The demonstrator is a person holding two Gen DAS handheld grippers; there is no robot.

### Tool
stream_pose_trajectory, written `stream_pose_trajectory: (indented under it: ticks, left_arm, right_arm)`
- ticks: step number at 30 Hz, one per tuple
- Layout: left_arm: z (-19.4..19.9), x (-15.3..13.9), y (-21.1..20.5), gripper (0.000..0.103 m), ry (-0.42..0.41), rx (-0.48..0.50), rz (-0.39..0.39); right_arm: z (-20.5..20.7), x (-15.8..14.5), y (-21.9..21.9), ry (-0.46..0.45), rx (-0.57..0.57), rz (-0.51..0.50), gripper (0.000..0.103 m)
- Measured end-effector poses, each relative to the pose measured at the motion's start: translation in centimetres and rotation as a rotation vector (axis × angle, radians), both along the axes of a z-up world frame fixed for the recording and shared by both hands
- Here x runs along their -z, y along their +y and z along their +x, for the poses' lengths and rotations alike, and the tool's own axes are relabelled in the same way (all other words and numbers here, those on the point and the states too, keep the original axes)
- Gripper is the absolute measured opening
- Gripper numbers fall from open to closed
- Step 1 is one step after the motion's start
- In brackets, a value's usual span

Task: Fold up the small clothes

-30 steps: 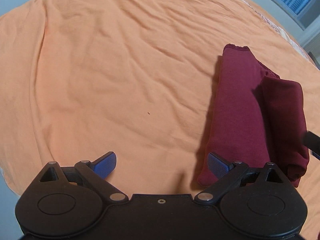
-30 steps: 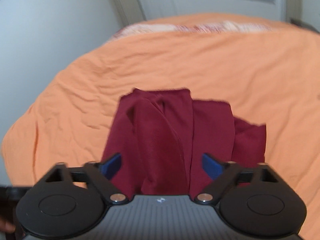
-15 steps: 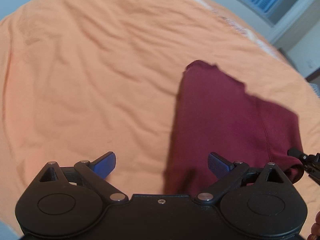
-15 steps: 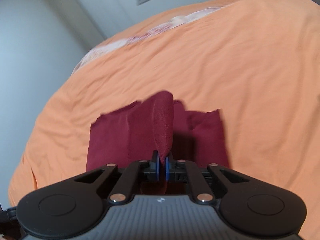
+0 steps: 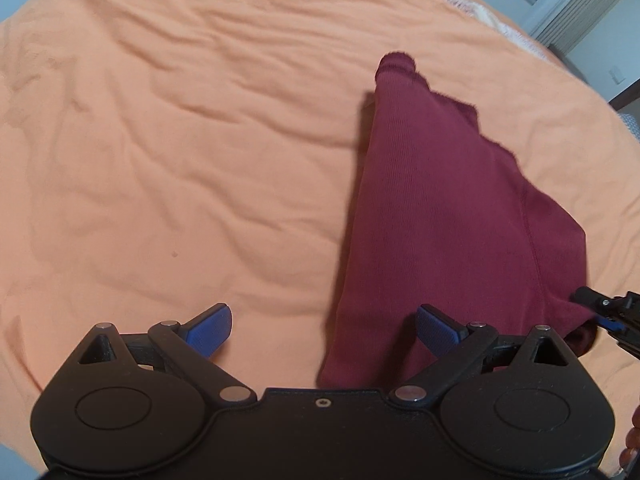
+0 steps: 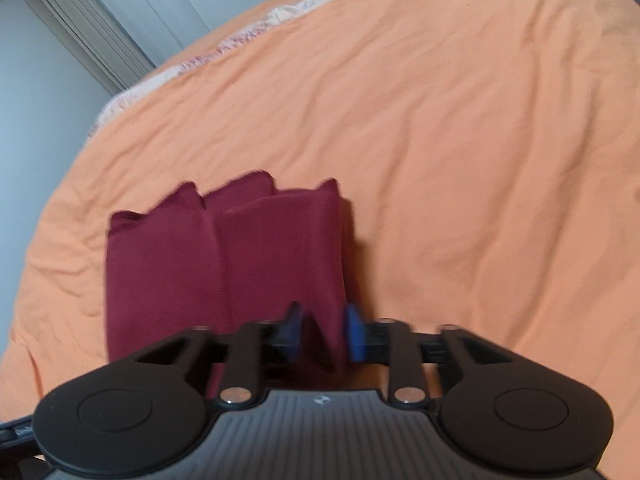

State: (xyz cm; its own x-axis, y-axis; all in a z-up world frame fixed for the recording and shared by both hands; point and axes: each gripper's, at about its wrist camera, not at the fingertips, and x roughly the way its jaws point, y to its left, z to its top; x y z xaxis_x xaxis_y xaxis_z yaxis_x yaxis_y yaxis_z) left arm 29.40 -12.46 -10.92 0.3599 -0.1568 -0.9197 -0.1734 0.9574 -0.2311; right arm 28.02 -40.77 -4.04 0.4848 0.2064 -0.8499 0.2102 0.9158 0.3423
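A maroon garment (image 5: 448,208) lies folded lengthwise on the orange bedsheet (image 5: 180,140), right of centre in the left wrist view. My left gripper (image 5: 324,324) hovers open at its near left edge; its right pad is over the cloth and its left pad over bare sheet. In the right wrist view the garment (image 6: 224,264) lies flat in layered folds. My right gripper (image 6: 324,332) sits at the near right corner, jaws partly open with a fold of the cloth between the blue pads. The right gripper (image 5: 600,312) also shows at the garment's right corner.
The orange sheet (image 6: 460,140) stretches wide to the left and beyond the garment, rumpled. A pale patterned edge (image 6: 240,36) lies at the far side, with a wall, curtain (image 6: 92,44) and window behind.
The right gripper closed on a raised fold, carried it over and down, and its jaws have now widened. The garment has gone from a raised fold to lying flat. The left gripper stayed open.
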Motion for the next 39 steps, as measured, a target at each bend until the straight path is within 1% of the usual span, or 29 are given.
stream_pose_trajectory:
  ticks: [1,4,6,7,8,9,10,11,14,17,18,19,23,25,26,28,32,34,38,39]
  left_arm:
    - [-0.1,0.2,0.1,0.099,0.009,-0.004,0.005]
    - [-0.3,0.4,0.5,0.099,0.021,-0.014,0.003]
    - [-0.5,0.6,0.6,0.099,0.031,-0.019,0.003]
    - [-0.5,0.8,0.6,0.099,0.039,-0.02,0.004]
    - [-0.5,1.0,0.6,0.099,0.049,-0.02,0.006]
    - [-0.4,1.3,0.6,0.099,0.06,-0.022,0.009]
    - [-0.3,1.6,0.5,0.099,0.073,-0.025,0.011]
    - [-0.3,1.9,0.6,0.099,0.084,-0.031,0.012]
    - [-0.1,2.5,0.9,0.099,0.113,-0.054,0.001]
    - [-0.1,2.3,0.9,0.099,0.116,-0.054,0.013]
    - [-0.1,2.0,0.8,0.099,0.112,-0.049,0.021]
    - [-0.1,1.8,0.6,0.099,0.107,-0.043,0.027]
    - [-0.4,1.2,0.3,0.099,0.091,-0.032,0.031]
    - [-0.5,1.0,0.2,0.099,0.085,-0.029,0.033]
    - [-0.6,0.9,0.0,0.099,0.081,-0.027,0.036]
    - [-0.7,0.7,-0.2,0.099,0.074,-0.021,0.041]
    - [-1.0,0.4,-0.6,0.1,0.066,-0.01,0.044]
    - [-1.2,0.3,-0.8,0.1,0.062,-0.005,0.046]
    - [-1.6,0.2,-1.0,0.1,0.06,0.002,0.05]
    - [-1.6,0.2,-1.1,0.101,0.061,0.002,0.05]
  right_arm:
    - [-0.4,0.0,-0.1,-0.002,-0.001,-0.001,0.056]
    - [-1.7,-0.1,-0.2,-0.007,-0.004,0.025,0.067]
    - [-2.4,0.0,-0.1,0.002,-0.018,0.045,0.067]
    - [-2.6,0.2,-0.1,0.014,-0.03,0.035,0.067]
    - [-2.8,0.5,0.1,0.025,-0.042,0.013,0.063]
    - [-2.8,0.8,0.3,0.039,-0.049,-0.014,0.052]
    - [-2.9,1.2,0.4,0.05,-0.051,-0.033,0.037]
    - [-3.0,1.5,0.5,0.053,-0.049,-0.037,0.033]
    - [-3.3,2.0,0.8,0.06,-0.037,-0.052,0.025]
    - [-3.6,1.8,1.3,0.054,-0.058,-0.07,0.024]
    - [-3.7,1.6,1.3,0.05,-0.058,-0.068,0.027]
    - [-3.9,1.4,1.2,0.045,-0.057,-0.068,0.033]
    - [-4.4,0.9,1.1,0.018,-0.066,-0.086,0.045]
    - [-4.7,0.7,1.1,0.013,-0.067,-0.082,0.055]
    - [-4.8,0.6,1.2,0.011,-0.068,-0.081,0.057]
    - [-4.9,0.5,1.4,0.011,-0.076,-0.085,0.065]
    - [-5.0,0.4,1.7,0.01,-0.092,-0.083,0.076]
    - [-5.1,0.3,1.8,0.006,-0.095,-0.083,0.084]
    - [-5.2,0.4,1.9,0.006,-0.101,-0.082,0.092]
    - [-5.2,0.4,1.9,0.01,-0.1,-0.08,0.096]
